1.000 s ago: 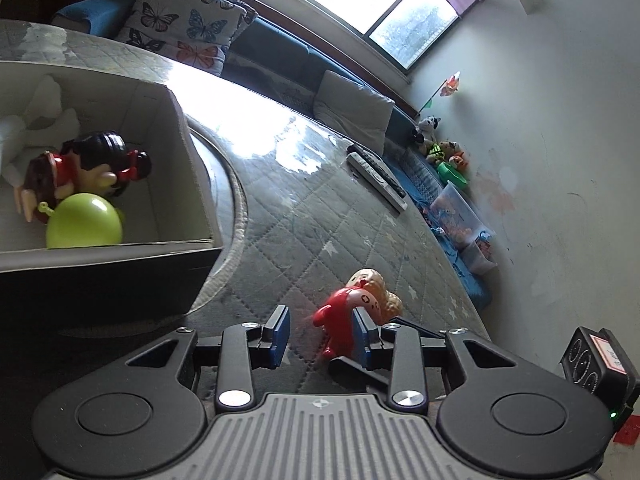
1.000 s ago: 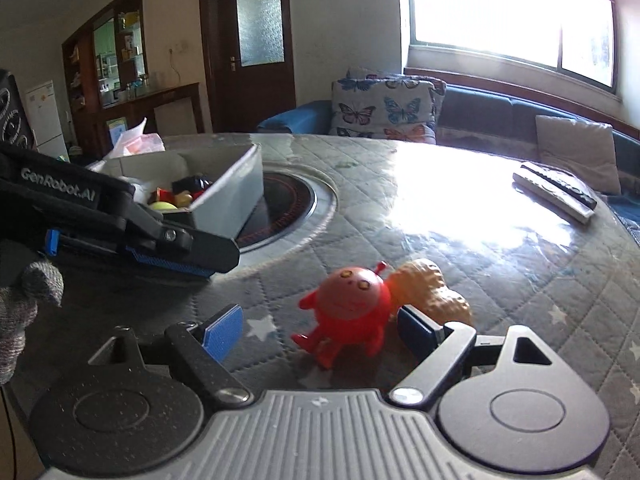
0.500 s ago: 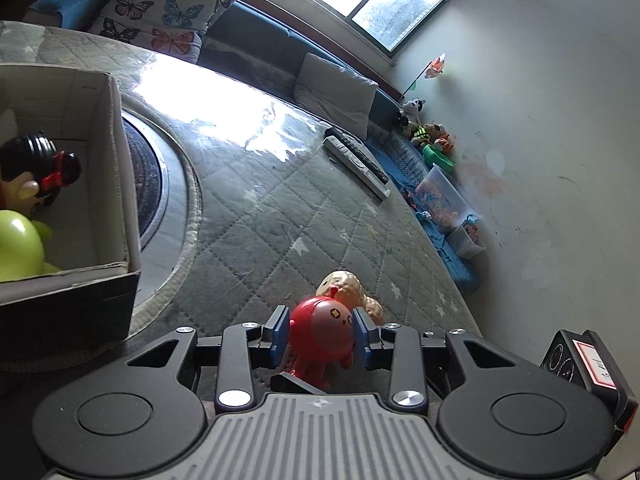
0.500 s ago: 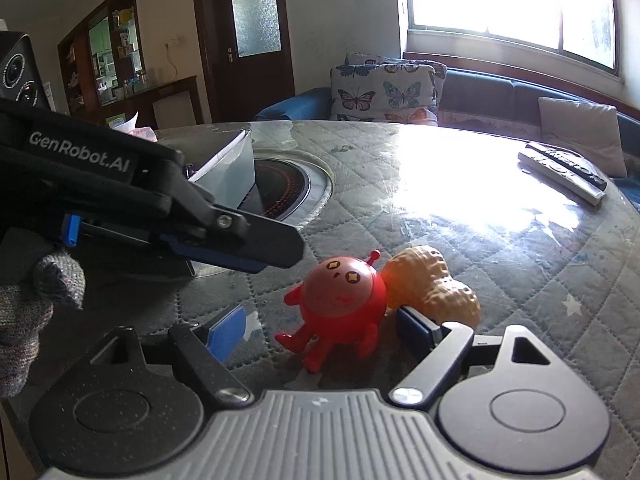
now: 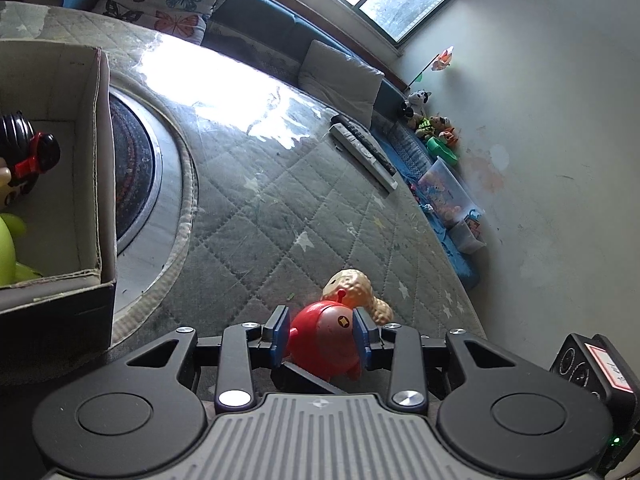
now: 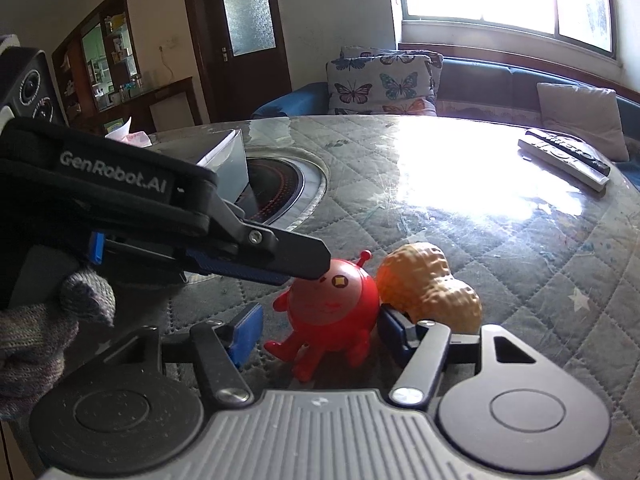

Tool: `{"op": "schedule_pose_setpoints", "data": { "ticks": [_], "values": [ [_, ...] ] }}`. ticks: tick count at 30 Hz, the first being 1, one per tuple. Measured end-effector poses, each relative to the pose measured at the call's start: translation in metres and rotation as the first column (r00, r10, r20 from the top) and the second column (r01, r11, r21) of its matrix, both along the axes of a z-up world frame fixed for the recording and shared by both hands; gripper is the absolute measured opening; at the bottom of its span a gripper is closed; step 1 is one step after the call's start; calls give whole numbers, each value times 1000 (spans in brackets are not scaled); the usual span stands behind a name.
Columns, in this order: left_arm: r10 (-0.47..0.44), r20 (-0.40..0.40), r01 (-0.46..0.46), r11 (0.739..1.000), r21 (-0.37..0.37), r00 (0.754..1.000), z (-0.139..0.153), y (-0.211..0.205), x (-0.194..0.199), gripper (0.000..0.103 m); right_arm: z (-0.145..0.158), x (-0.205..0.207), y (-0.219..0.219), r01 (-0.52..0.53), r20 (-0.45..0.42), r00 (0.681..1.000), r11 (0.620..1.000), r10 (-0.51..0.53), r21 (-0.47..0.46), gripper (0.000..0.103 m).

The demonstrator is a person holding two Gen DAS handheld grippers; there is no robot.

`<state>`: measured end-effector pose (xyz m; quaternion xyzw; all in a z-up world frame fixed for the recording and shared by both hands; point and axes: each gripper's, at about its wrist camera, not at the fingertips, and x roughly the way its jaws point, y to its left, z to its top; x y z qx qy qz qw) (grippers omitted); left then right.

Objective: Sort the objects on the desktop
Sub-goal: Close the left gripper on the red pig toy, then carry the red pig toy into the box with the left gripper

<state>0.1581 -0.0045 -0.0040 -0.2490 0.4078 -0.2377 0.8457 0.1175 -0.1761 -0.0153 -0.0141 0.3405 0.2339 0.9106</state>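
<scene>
The left gripper, fingers spreading, brackets a red toy figure standing on the table; pad contact is unclear. The right gripper's fingers are closing around the same toy, its right pad touching, its left apart. A peanut toy sits partly hidden behind. The cardboard box is cut off at the frame's edge.

Cardboard box: cut off at left frame edge, contents partly out of view. Green toy and black-red figure inside: cropped. Peanut toy: lower part hidden behind red toy. Floor toys, upper right: too small to identify.
</scene>
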Motion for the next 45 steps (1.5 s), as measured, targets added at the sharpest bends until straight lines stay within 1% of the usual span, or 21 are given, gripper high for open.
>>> {"op": "schedule_pose_setpoints", "data": {
  "ticks": [6, 15, 16, 17, 20, 24, 30, 33, 36, 40, 45],
  "values": [
    [-1, -6, 1, 1000, -21, 1000, -2, 2, 0, 38, -1, 2, -1, 10, -6, 1000, 1000, -10, 2, 57],
    [6, -43, -9, 998, -59, 999, -4, 10, -3, 39, 0, -4, 1, 0, -2, 1000, 1000, 0, -1, 56],
    [8, -46, -11, 998, -61, 999, -4, 11, -5, 40, 0, -6, 2, -4, -1, 1000, 1000, 4, -1, 55],
    [12, -49, -14, 998, -58, 999, -4, 12, -6, 40, 1, -7, 4, -9, 0, 1000, 1000, 9, -1, 51],
    [25, -41, -27, 998, -56, 999, -5, 16, -13, 40, 2, -11, 9, -12, -6, 1000, 1000, 12, -13, 49],
    [36, -18, -37, 998, -50, 999, -6, 20, -23, 40, 1, -16, 16, -12, -17, 1000, 1000, 12, -17, 49],
    [46, -14, -47, 997, -55, 999, -5, 29, -37, 40, 3, -26, 24, -42, -15, 999, 999, 41, -35, 49],
    [66, -11, -67, 996, -61, 998, -2, 36, -48, 40, 6, -35, 32, -63, -9, 998, 997, 63, -43, 49],
    [92, 21, -90, 994, -62, 996, 8, 43, -61, 40, 16, -43, 40, -91, 18, 996, 994, 92, -53, 49],
    [136, 82, -131, 990, -61, 987, 28, 57, -77, 40, 35, -50, 55, -131, 66, 989, 989, 135, -63, 49],
    [216, 167, -209, 976, -56, 962, 57, 86, -91, 39, 63, -47, 90, -213, 144, 965, 975, 221, -68, 49]
  ]
}}
